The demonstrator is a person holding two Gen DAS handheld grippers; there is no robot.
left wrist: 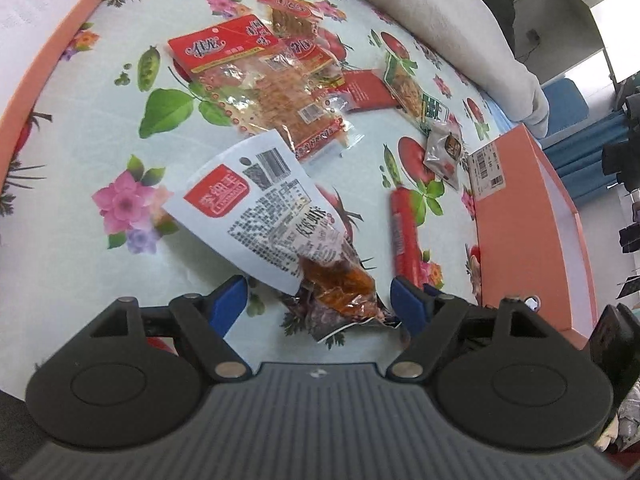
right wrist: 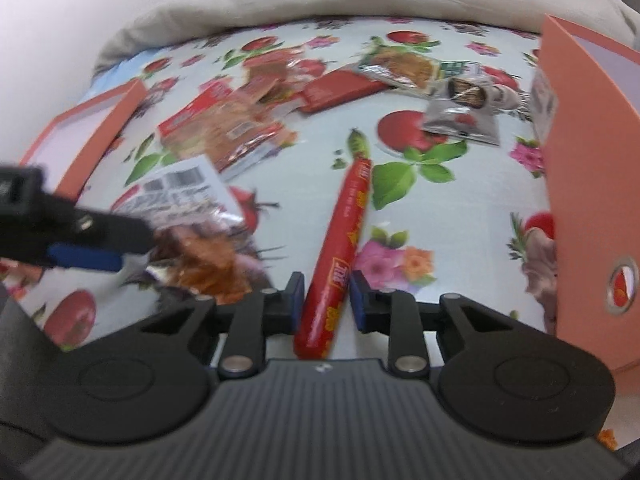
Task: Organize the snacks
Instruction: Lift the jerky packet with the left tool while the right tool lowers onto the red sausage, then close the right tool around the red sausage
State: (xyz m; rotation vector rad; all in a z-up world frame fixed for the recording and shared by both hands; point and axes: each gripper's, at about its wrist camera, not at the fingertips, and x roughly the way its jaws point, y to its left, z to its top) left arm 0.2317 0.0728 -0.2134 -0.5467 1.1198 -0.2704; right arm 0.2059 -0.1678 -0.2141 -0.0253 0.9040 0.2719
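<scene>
Snacks lie all over a flowery tablecloth (left wrist: 72,128), and 2 orange boxes wait at its sides: one orange box on the right (left wrist: 516,236) and one orange box on the left (right wrist: 86,128). Sorting looks like it has only just begun, since most packs are still out on the cloth.

The right gripper (right wrist: 325,300) has its fingers on both sides of a long red sausage stick (right wrist: 344,240). There is a thin gap next to each blue pad, so I think it is not squeezing yet. It is open, but only a little. The sausage lies flat on the cloth, with its near end between the fingers and its far end pointing away, near the right box.

The left gripper (left wrist: 320,300) is spread wide open and holds nothing. A white snack bag (left wrist: 256,208) with a crinkly clear end full of orange-brown food lies between its blue pads (left wrist: 230,300).

Further back sits a pile of red snack packs (left wrist: 260,72), a green pack (left wrist: 404,84) and a small silver pack (left wrist: 444,152).

Next, I think the right gripper needs to close on the sausage, lift it, and carry it to a box. The sausage is round and smooth, so it could roll or slip if the squeeze is off the middle
</scene>
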